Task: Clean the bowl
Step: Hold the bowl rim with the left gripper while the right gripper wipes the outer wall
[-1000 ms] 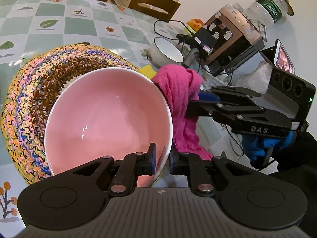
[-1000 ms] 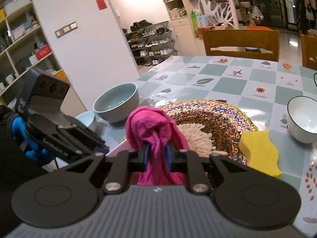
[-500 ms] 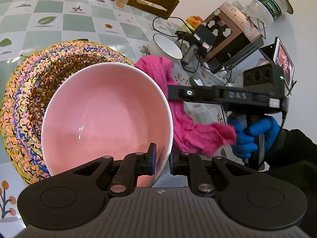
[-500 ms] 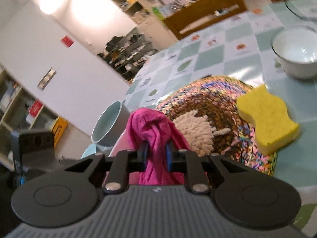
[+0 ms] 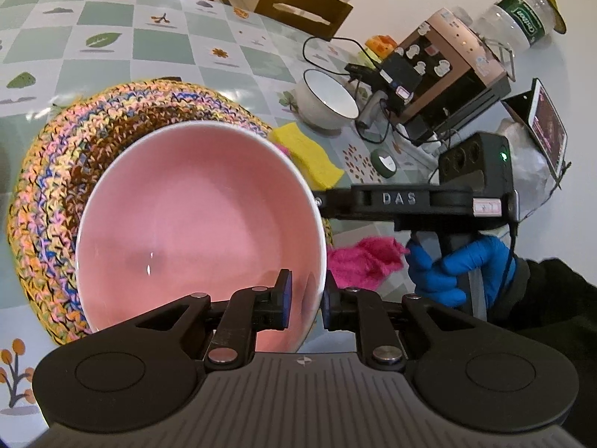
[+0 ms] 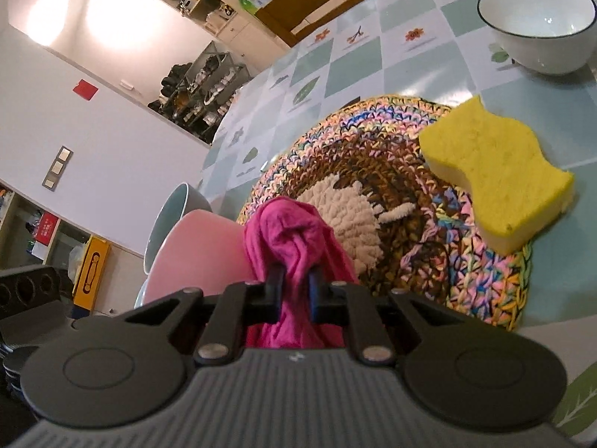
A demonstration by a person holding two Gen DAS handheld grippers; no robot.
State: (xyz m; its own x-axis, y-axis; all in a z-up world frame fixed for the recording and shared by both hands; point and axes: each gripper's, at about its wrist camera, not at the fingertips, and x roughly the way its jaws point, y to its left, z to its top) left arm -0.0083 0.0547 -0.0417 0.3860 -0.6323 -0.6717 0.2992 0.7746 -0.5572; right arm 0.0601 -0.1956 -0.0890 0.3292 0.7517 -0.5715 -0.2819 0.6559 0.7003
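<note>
A pink bowl [image 5: 194, 224] is tilted toward the left wrist camera above a crocheted mat [image 5: 48, 194]. My left gripper [image 5: 305, 300] is shut on the bowl's near rim, one pad inside and one outside. The bowl's outer wall [image 6: 194, 250] shows in the right wrist view. My right gripper [image 6: 295, 283] is shut on a magenta cloth [image 6: 294, 239], rolled onto its side, just outside the bowl's right wall. From the left wrist view that right gripper's tips are hidden behind the bowl, and the cloth [image 5: 365, 257] hangs below it, held by a blue-gloved hand [image 5: 459, 265].
A yellow sponge [image 6: 500, 183] lies on the mat's [image 6: 485, 272] edge. A white bowl [image 6: 541, 26] with a dark rim stands beyond it. A grey-blue bowl [image 6: 168, 216] sits behind the pink one. A box with cables [image 5: 444, 86], a phone [image 5: 548, 127] and wooden chairs [image 5: 298, 7] ring the chequered table [image 5: 156, 56].
The right gripper has dropped lower beside the bowl and rolled onto its side. The cloth, which stood above the bowl's right rim, now hangs below the gripper. The bowl and left gripper stayed put.
</note>
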